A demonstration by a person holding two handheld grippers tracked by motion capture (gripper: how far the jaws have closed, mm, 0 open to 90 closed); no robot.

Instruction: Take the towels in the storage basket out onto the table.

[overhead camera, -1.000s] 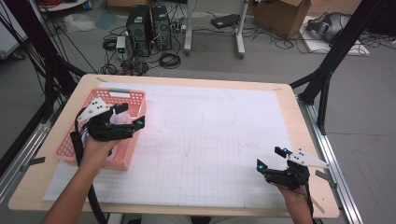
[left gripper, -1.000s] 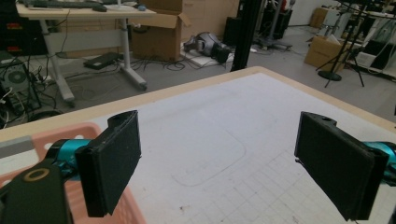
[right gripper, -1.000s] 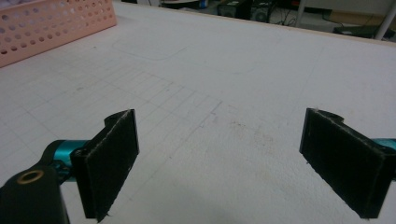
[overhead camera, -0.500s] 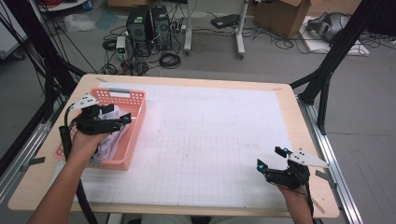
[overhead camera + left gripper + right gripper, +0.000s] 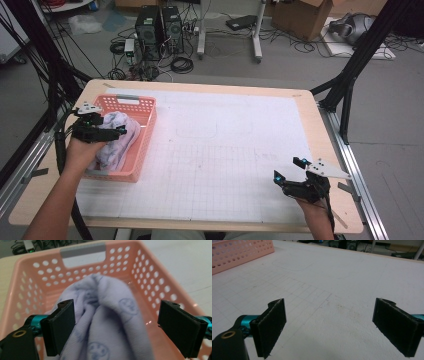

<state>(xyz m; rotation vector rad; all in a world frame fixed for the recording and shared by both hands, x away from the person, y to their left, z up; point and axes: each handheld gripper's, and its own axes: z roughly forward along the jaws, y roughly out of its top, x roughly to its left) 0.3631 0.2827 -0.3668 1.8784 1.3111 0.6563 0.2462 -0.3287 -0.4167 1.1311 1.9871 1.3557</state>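
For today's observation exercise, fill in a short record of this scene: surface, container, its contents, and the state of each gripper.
Surface: table covered with a white gridded mat
Container: pink perforated basket at the table's left side
Contents: pale lilac printed cloth, bunched up inside the basket
Left gripper: over the basket, jaws open, the cloth between them, not clamped
Right gripper: near the table's front right corner, jaws open, nothing between them, over bare mat
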